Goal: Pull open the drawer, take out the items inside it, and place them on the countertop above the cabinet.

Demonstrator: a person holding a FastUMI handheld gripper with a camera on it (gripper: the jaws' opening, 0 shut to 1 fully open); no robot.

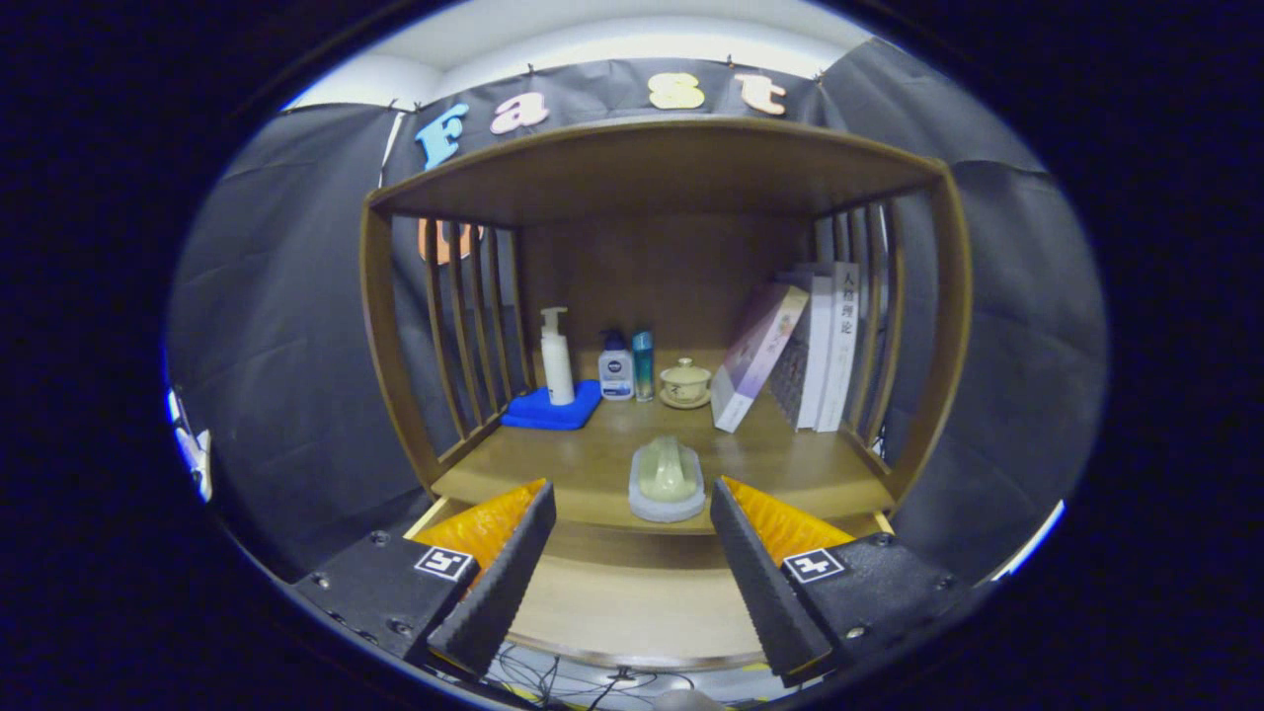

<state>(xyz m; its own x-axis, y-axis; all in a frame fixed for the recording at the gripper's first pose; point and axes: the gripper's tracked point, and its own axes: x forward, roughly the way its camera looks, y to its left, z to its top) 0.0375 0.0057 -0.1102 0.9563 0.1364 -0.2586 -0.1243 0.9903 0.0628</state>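
We held the gripper (632, 578) out in front of a wooden cabinet (405, 395). Its two fingers (499, 583) were spread wide apart, and nothing was between them. Each finger had a black ridged pad and an orange part behind it.

Below the fingers we saw the drawer (632, 607). It was pulled open, and we could see its bare wooden bottom between the fingers. We could not see the parts of the drawer hidden under the fingers.

The countertop (790, 464) sat above the drawer. Near its front edge, just ahead of the fingers and between them, was a pale green item (668, 472) on a round grey base (667, 506). We could not tell what it was. It sat on the countertop and the fingers did not touch it.

Further back there were more things. On the left, a white pump bottle (556, 357) stood on a folded blue cloth (551, 409). Next to it stood a small white bottle with a blue label (616, 369) and a thin teal bottle (643, 363), close together. A little cream pot with a lid (684, 382) sat near the middle. On the right were some books (825, 346). One book (758, 355) leaned against the others, which stood almost straight up by the side rails (879, 316).

A wooden shelf top (652, 158) went over all of it.
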